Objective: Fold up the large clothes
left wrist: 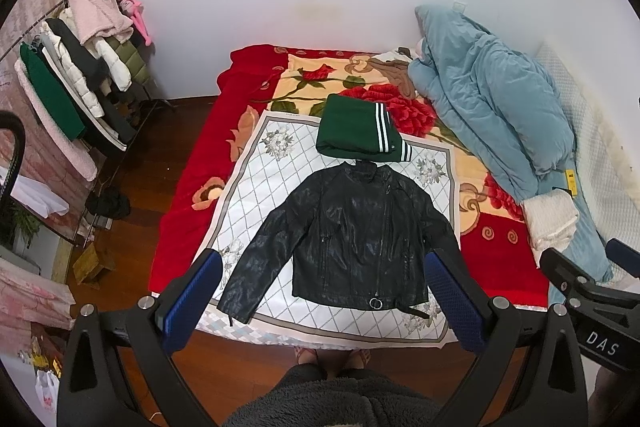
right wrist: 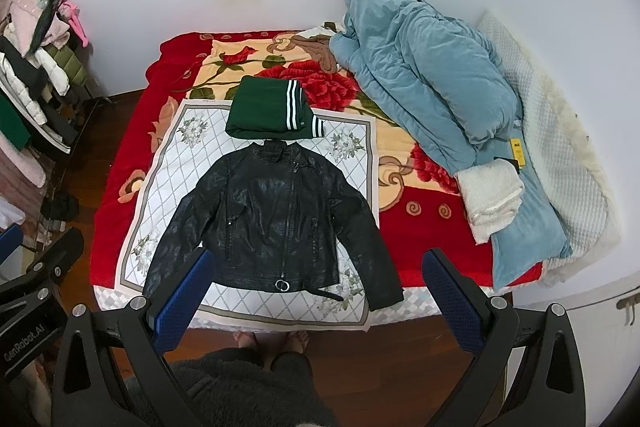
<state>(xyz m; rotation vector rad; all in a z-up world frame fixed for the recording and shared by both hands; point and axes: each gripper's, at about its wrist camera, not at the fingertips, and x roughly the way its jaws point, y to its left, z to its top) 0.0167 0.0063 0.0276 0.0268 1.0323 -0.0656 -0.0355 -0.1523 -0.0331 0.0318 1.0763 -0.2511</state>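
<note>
Bed (left wrist: 180, 227) holds a flat black leather jacket (left wrist: 352, 231), not folded yet. Left gripper (left wrist: 320, 303) and right gripper (right wrist: 316, 301) are wide open, holding nothing; next, grab a sleeve.

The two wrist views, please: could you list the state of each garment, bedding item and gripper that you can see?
Black jacket: spread flat, front up, sleeves out, unfolded.
Green garment: folded, beyond the jacket's collar.
Blue quilt: bunched up on the bed's right side.
White towel: folded, beside the quilt.
Left gripper: open, empty.
Right gripper: open, empty.
</note>
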